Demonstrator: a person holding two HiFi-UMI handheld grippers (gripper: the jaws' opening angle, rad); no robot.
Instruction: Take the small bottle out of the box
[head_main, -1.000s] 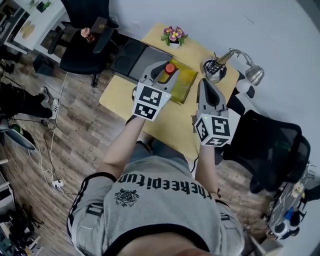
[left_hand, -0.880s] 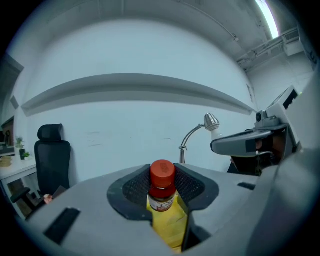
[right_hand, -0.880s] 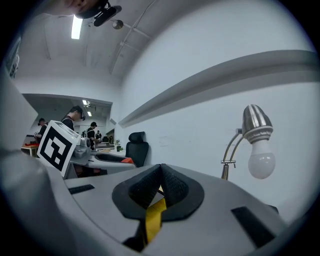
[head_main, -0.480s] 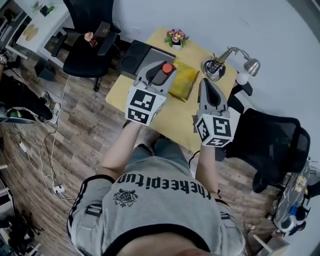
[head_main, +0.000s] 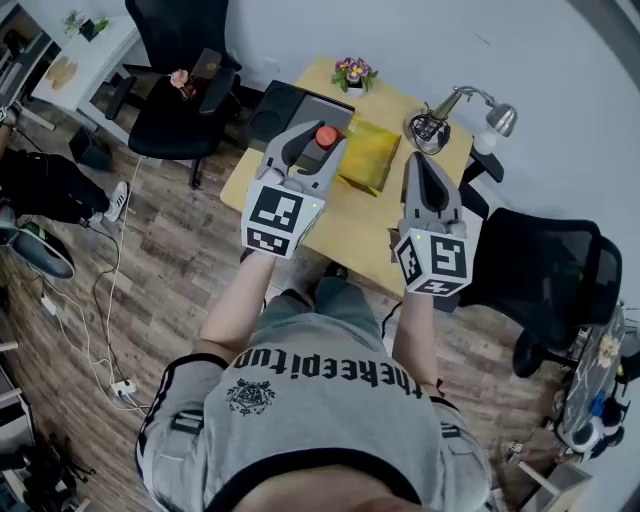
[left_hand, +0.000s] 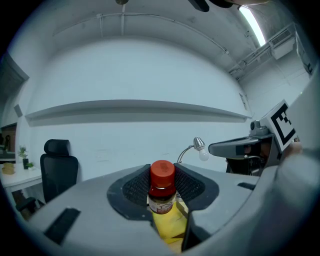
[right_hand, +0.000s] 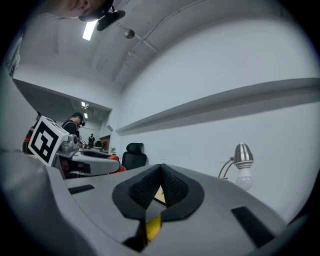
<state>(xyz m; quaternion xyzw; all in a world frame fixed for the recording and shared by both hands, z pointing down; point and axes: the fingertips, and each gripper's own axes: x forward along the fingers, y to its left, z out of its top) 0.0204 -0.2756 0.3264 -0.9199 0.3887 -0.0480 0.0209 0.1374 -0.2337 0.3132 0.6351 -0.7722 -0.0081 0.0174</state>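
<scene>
The small bottle (head_main: 325, 137) with a red cap stands upright between the jaws of my left gripper (head_main: 316, 140), which is shut on it. I hold it above the table, just left of the yellow box (head_main: 371, 155). In the left gripper view the bottle (left_hand: 162, 186) fills the gap between the pads, held by the neck under its cap. My right gripper (head_main: 417, 162) hovers to the right of the box, shut with nothing in it. Its pads (right_hand: 150, 186) meet in the right gripper view.
The yellow table (head_main: 345, 228) also carries a flower pot (head_main: 352, 73) at the back, a desk lamp (head_main: 498, 118) at the back right and a black tray (head_main: 283, 105) at the left. Black chairs stand at the far left (head_main: 172, 100) and at the right (head_main: 545, 275).
My left gripper has carried the bottle a little to the left, off the box's left edge. The right gripper has stayed shut and hardly moved.
</scene>
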